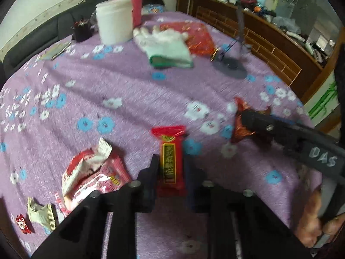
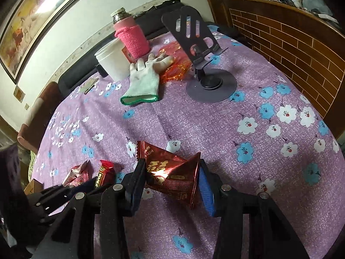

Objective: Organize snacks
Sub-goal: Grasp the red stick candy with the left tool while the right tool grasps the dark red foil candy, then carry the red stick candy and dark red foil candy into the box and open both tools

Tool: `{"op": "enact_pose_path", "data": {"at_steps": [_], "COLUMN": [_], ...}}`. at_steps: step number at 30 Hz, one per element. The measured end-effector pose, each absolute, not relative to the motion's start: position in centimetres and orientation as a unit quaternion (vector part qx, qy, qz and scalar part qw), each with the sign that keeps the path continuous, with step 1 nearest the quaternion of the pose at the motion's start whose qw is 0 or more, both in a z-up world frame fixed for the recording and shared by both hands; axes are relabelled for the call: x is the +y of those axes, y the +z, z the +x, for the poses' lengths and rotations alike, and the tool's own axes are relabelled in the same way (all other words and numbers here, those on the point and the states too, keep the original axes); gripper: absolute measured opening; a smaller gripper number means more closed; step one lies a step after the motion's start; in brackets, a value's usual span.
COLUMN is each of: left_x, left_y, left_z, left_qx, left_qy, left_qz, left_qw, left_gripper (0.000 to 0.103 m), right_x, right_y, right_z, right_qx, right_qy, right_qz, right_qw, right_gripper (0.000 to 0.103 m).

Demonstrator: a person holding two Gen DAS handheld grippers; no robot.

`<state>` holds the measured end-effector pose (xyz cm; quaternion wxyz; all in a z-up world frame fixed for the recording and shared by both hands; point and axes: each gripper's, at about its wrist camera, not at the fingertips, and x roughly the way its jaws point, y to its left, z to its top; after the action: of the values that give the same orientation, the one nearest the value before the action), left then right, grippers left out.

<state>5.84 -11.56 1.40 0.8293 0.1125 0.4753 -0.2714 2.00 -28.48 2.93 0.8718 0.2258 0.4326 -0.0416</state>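
Left wrist view: both tongs hold a snack over the purple flowered tablecloth [image 1: 129, 90], sorting barely begun.

Largest first: the cloth-covered table carries a white tub [image 1: 114, 21], a knitted white glove [image 2: 144, 79] and a grey phone stand [image 2: 202, 49] at the far side. Nearer, the left gripper [image 1: 171, 170] clamps a red rectangular bar wrapper [image 1: 171, 157]; the right gripper [image 2: 170, 181] pinches a dark red foil packet [image 2: 172, 172]. Only the left camera shows the pink-and-white crinkled packets [image 1: 92, 172] and small beige sweet [image 1: 43, 213] lying loose beside it, still to gather.
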Motion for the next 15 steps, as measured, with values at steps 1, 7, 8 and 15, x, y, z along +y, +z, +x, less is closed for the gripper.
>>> {"op": "enact_pose_path", "data": {"at_steps": [1, 7, 8, 15], "left_x": [-11.4, -9.1, -8.5, -1.4], "left_y": [1.4, 3.5, 4.1, 8.0], "left_z": [5.8, 3.8, 3.1, -2.5], "left_qx": [0.476, 0.463, 0.457, 0.423], "left_qy": [-0.271, -0.275, -0.278, -0.265], "left_qz": [0.110, 0.073, 0.066, 0.009], "left_qw": [0.829, 0.839, 0.842, 0.867], "left_gripper": [0.019, 0.019, 0.019, 0.019], "right_x": [-28.4, -28.2, -28.2, -27.5], "right_y": [2.9, 3.1, 3.1, 3.2], "right_z": [2.0, 2.0, 2.0, 1.7], "right_qx": [0.432, 0.423, 0.421, 0.411], "right_qy": [-0.041, -0.036, -0.035, -0.023], "right_qz": [0.224, 0.218, 0.216, 0.208], "right_qw": [0.873, 0.879, 0.880, 0.888], "right_gripper": [0.049, 0.049, 0.049, 0.049]}}
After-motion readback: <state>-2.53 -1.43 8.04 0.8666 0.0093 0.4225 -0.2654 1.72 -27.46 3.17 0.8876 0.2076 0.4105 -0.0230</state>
